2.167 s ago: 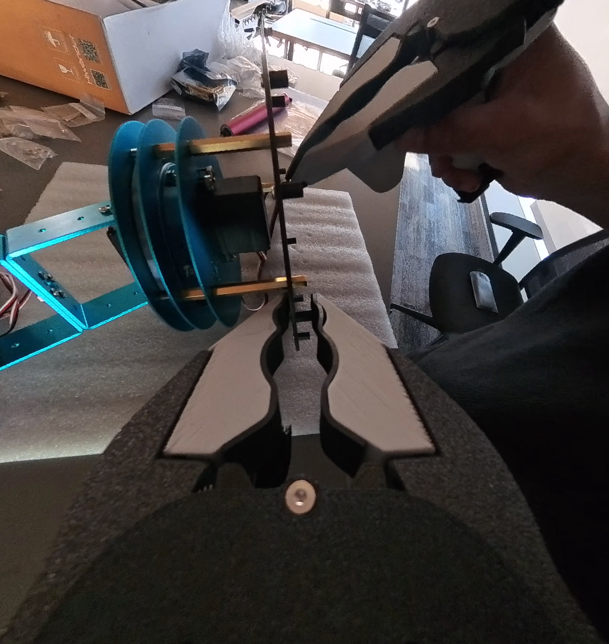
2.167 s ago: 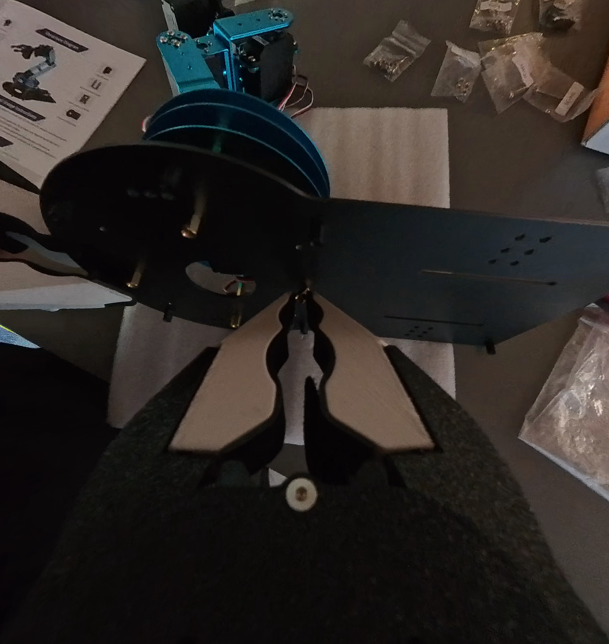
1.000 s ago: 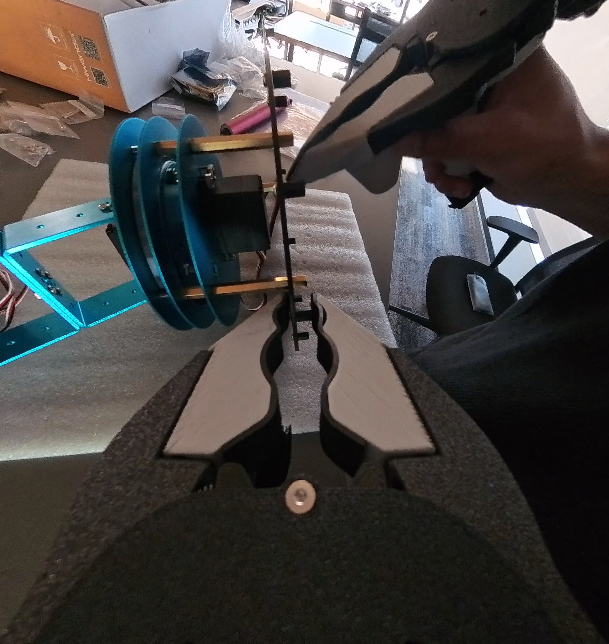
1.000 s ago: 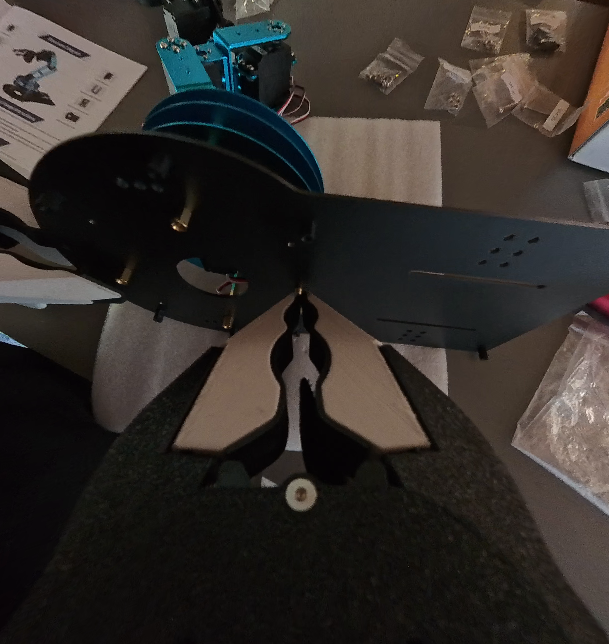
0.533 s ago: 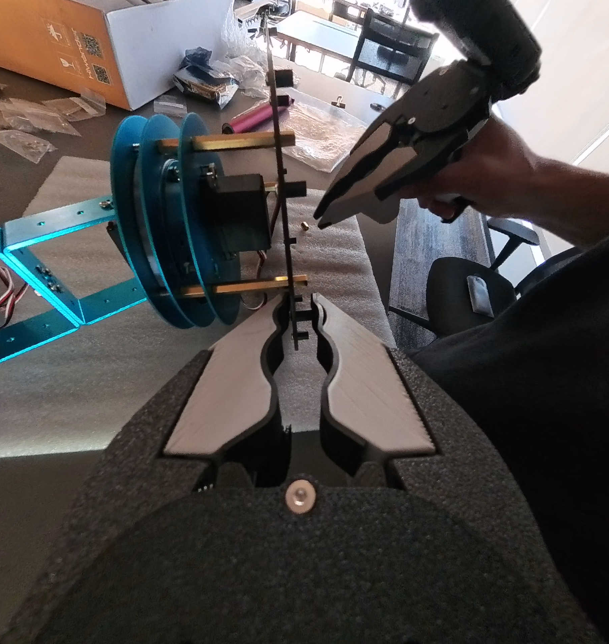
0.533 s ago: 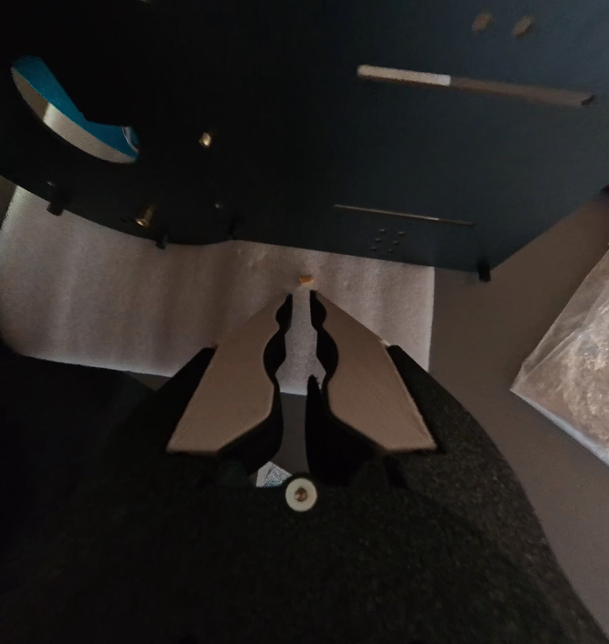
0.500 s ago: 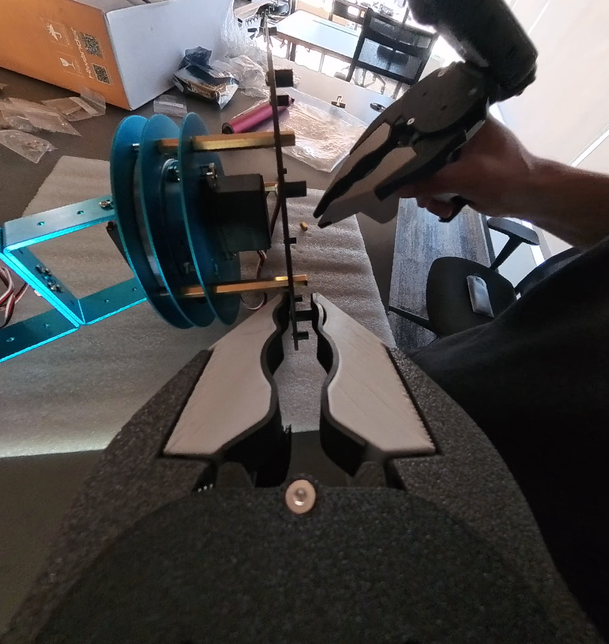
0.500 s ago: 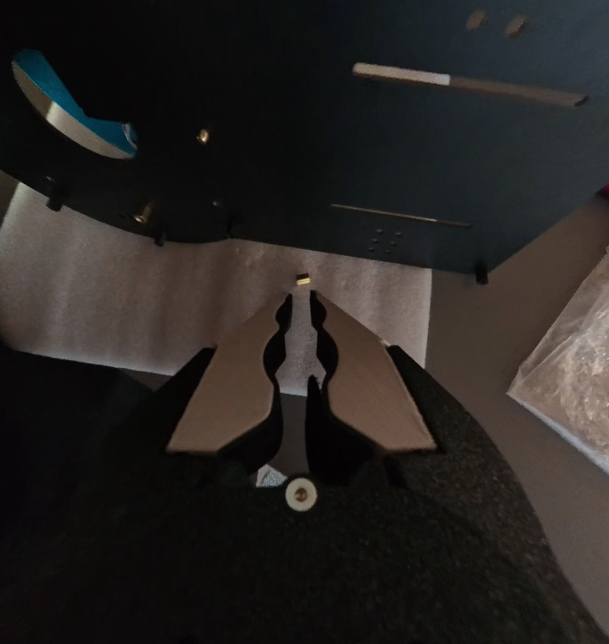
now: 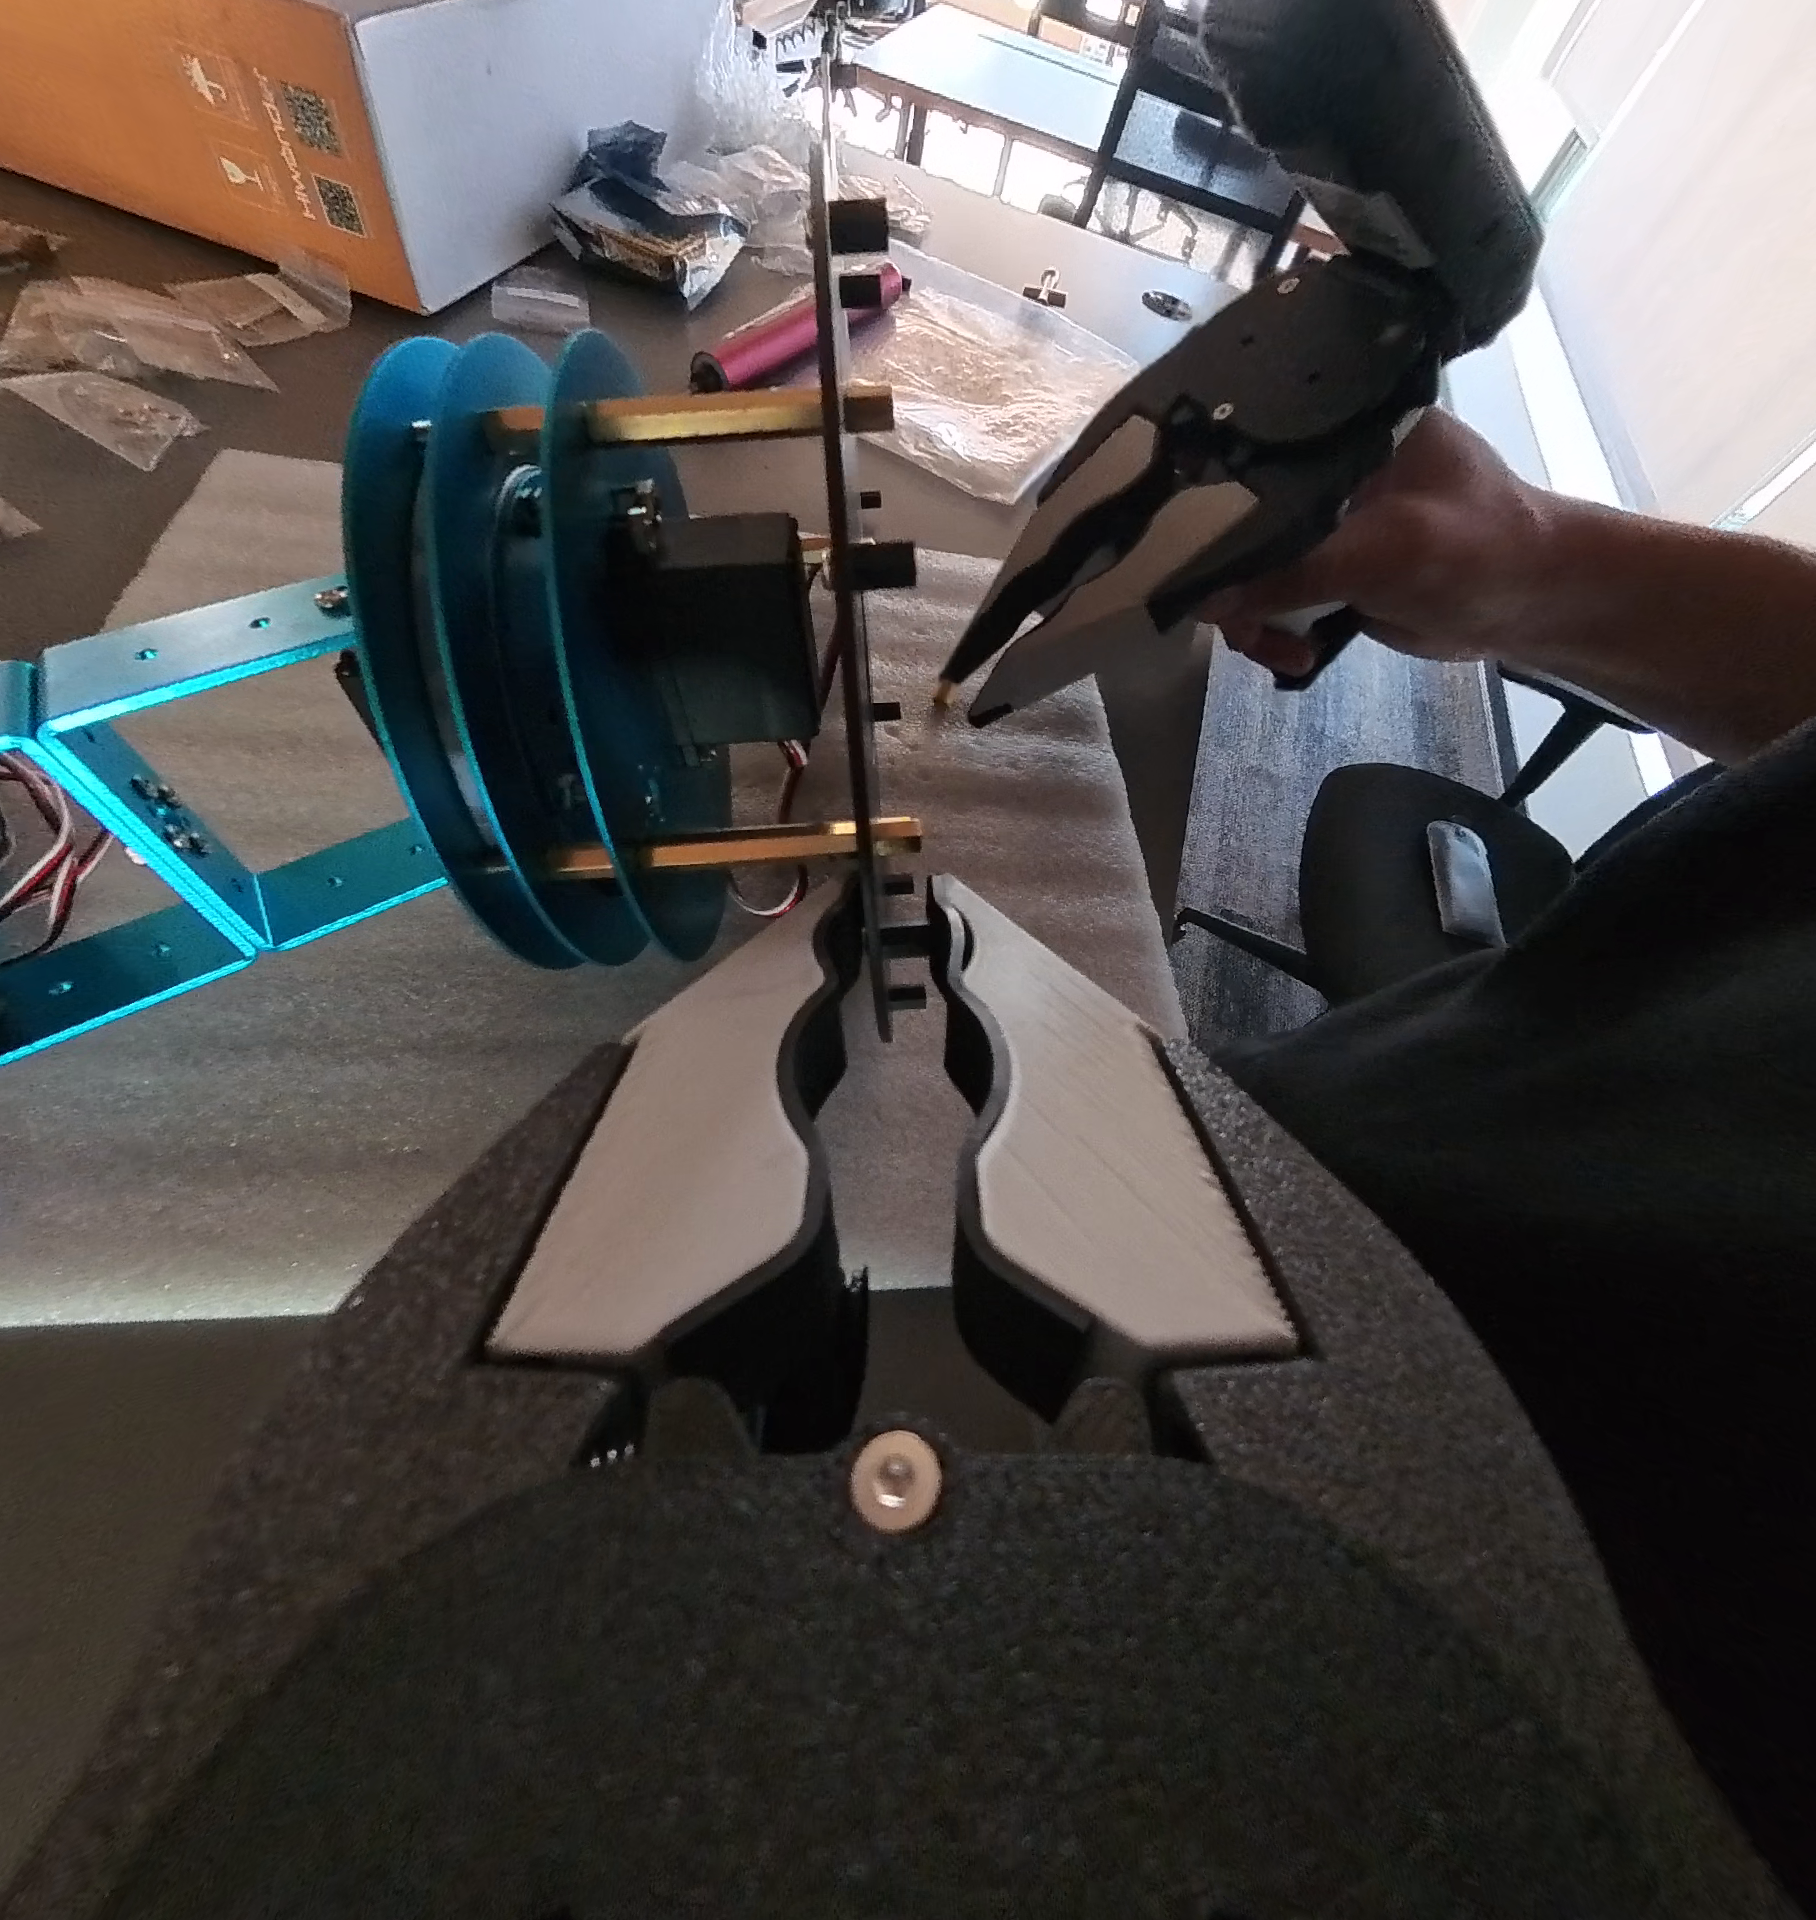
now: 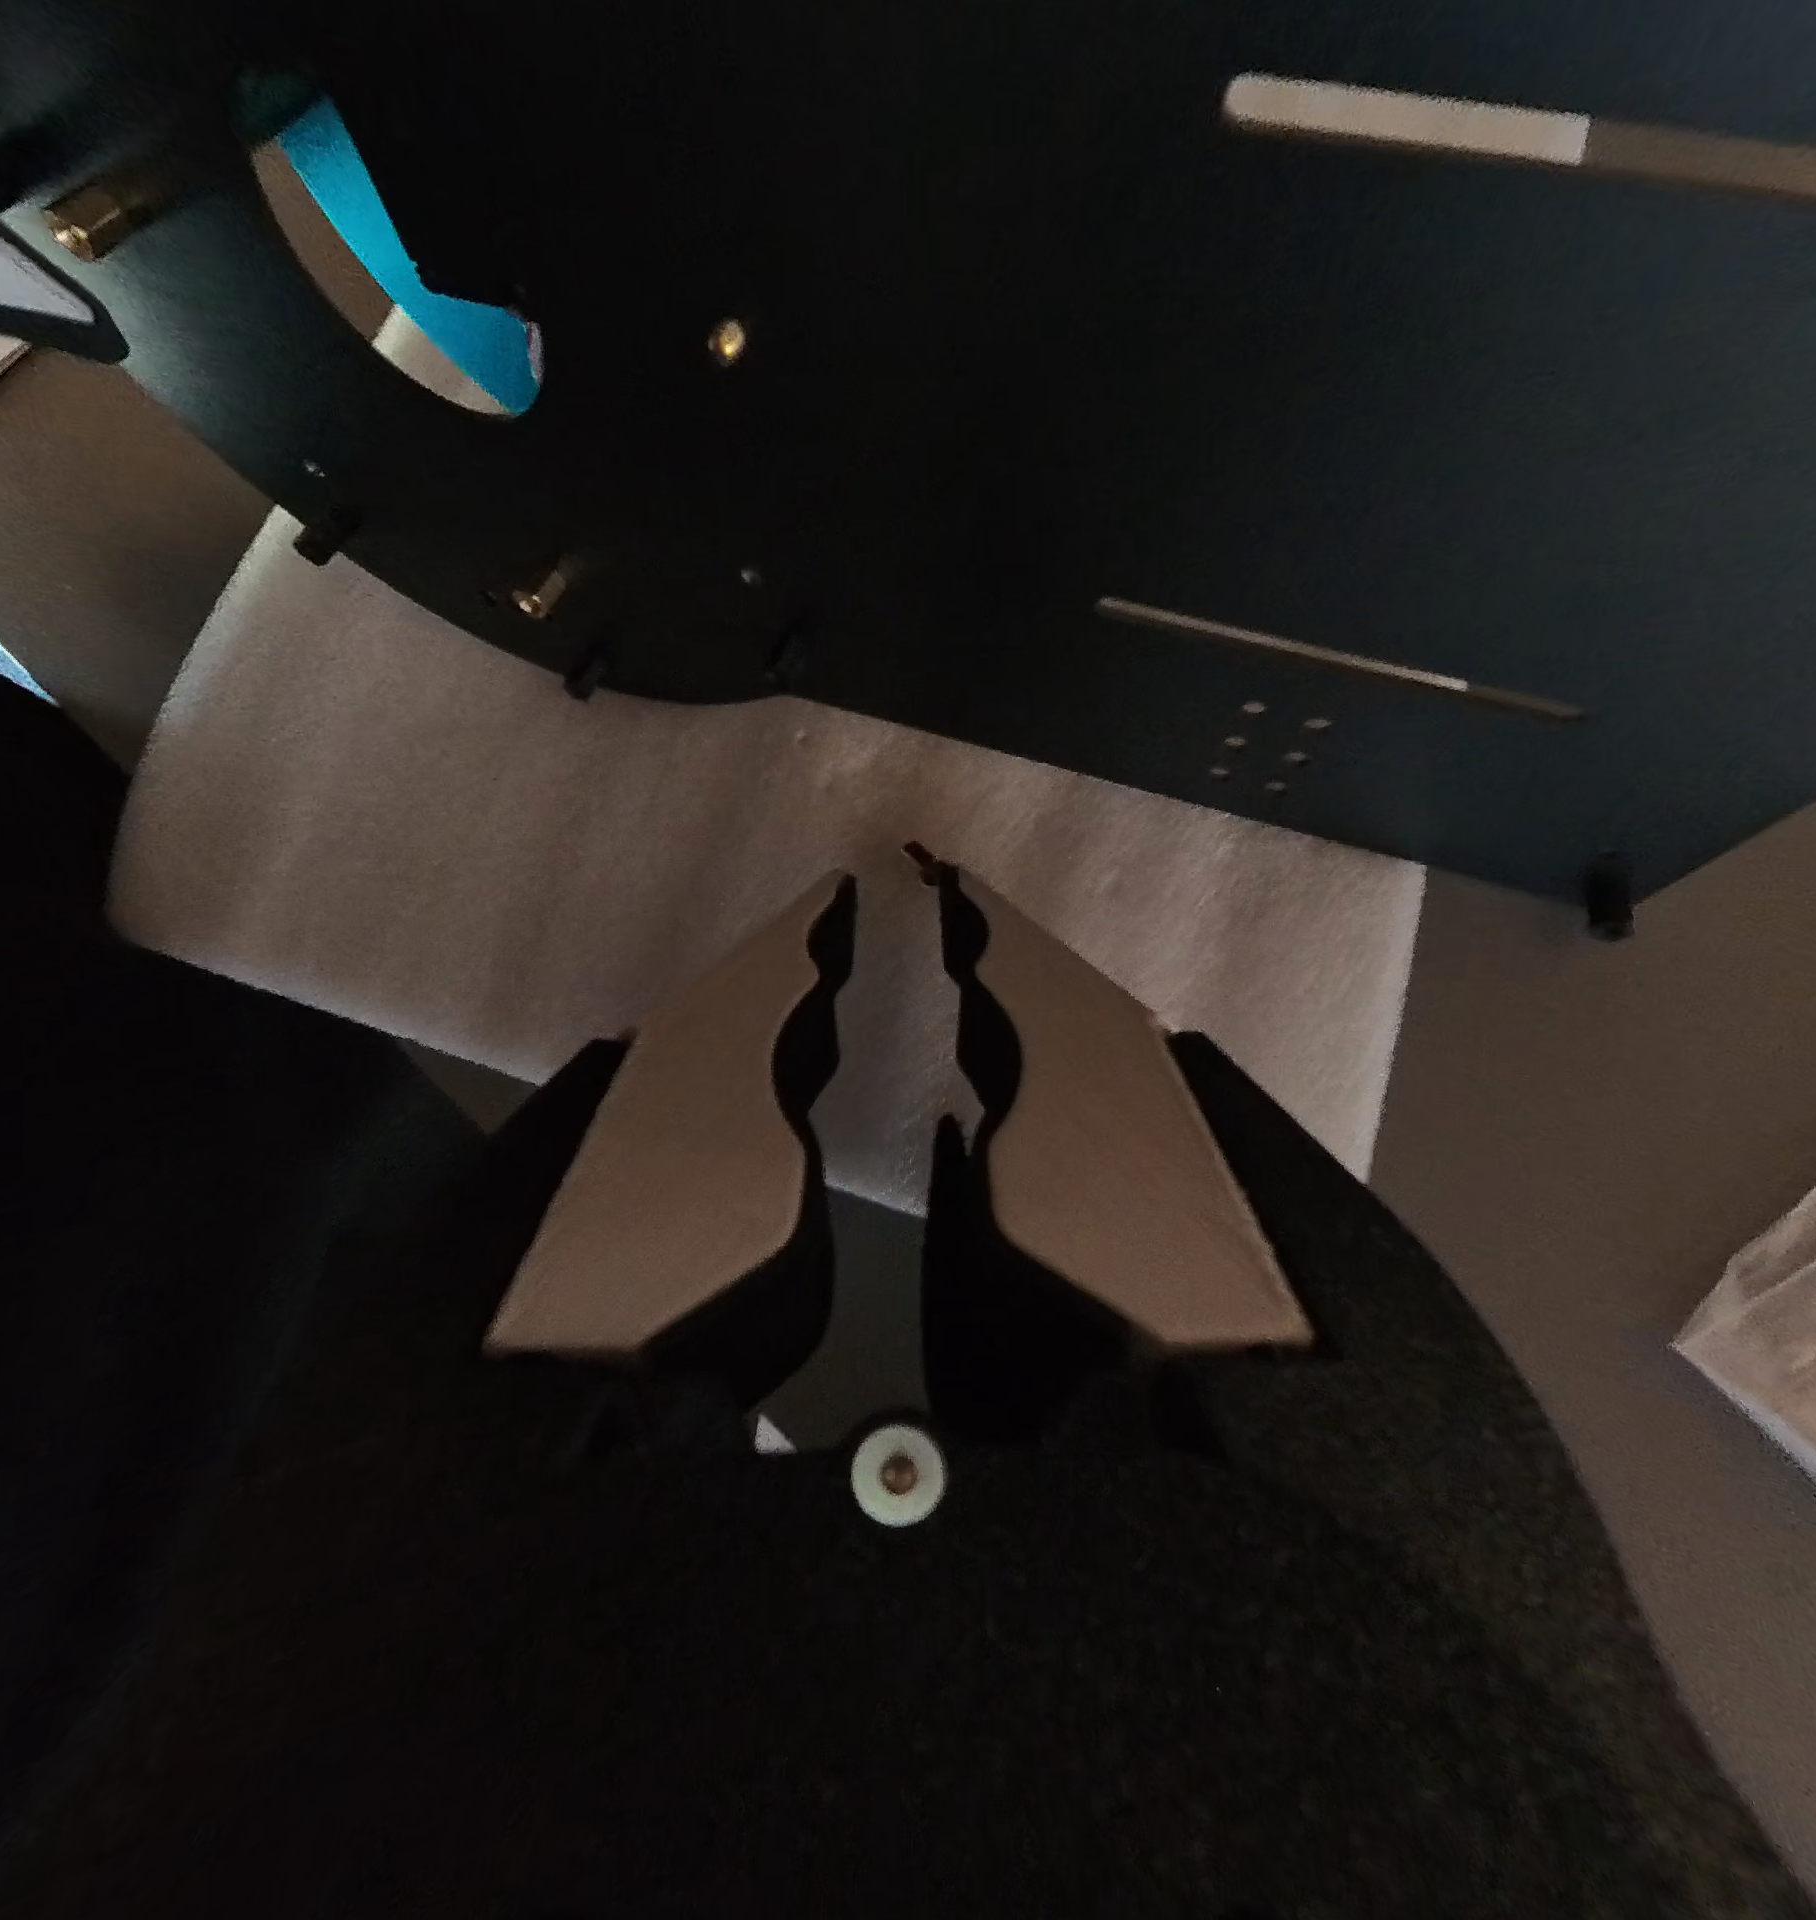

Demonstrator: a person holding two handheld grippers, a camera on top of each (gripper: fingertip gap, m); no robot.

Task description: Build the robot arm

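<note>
While the left tongs clamp the lower edge of an upright black plate, the right tongs hover just beside its far face, slightly apart, a small brass piece at one tip. Beyond, brass standoffs join blue discs above white foam on the bench.

Left gripper: rough, grainy matt black body, pale fingers with fine ridged lines; between them a thin matt black plate, edge-on. Blue discs and bracket look like satin anodised metal, the standoffs like shiny brass. Foam sheet white, soft, lightly ribbed; cardboard box matt; parts bags clear, crinkled plastic.
</note>
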